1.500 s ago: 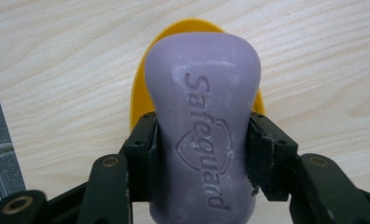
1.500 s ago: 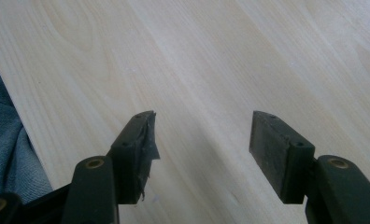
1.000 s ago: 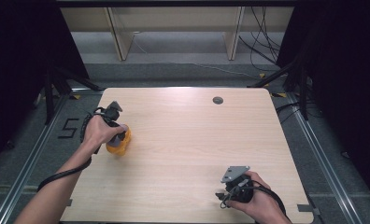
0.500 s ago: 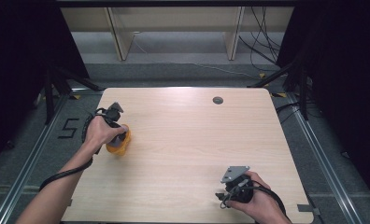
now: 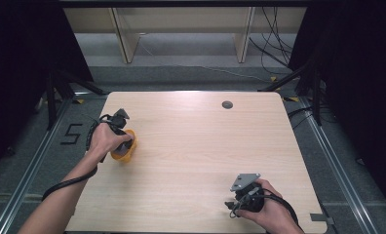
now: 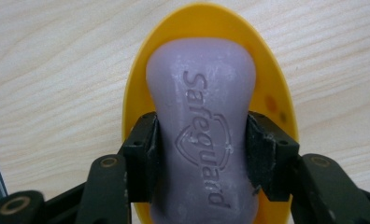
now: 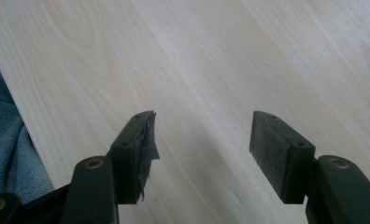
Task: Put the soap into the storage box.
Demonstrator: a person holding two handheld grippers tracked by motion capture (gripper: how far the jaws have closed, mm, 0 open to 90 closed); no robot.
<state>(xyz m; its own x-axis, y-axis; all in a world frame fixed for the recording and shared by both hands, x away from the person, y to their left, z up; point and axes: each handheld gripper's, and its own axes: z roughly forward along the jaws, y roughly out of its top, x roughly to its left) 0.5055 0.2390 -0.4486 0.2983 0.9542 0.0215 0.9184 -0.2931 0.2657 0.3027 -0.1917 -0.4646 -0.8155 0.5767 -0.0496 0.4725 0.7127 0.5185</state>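
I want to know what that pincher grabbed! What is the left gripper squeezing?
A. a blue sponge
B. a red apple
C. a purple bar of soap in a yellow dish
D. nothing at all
C: in the left gripper view the left gripper has both jaws pressed on the sides of the purple soap bar, which lies in the yellow dish.

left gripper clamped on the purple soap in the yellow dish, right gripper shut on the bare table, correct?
Not quite. The right gripper is open, jaws wide apart over bare table, as the right gripper view shows. The left gripper is indeed clamped on the purple soap in the yellow dish.
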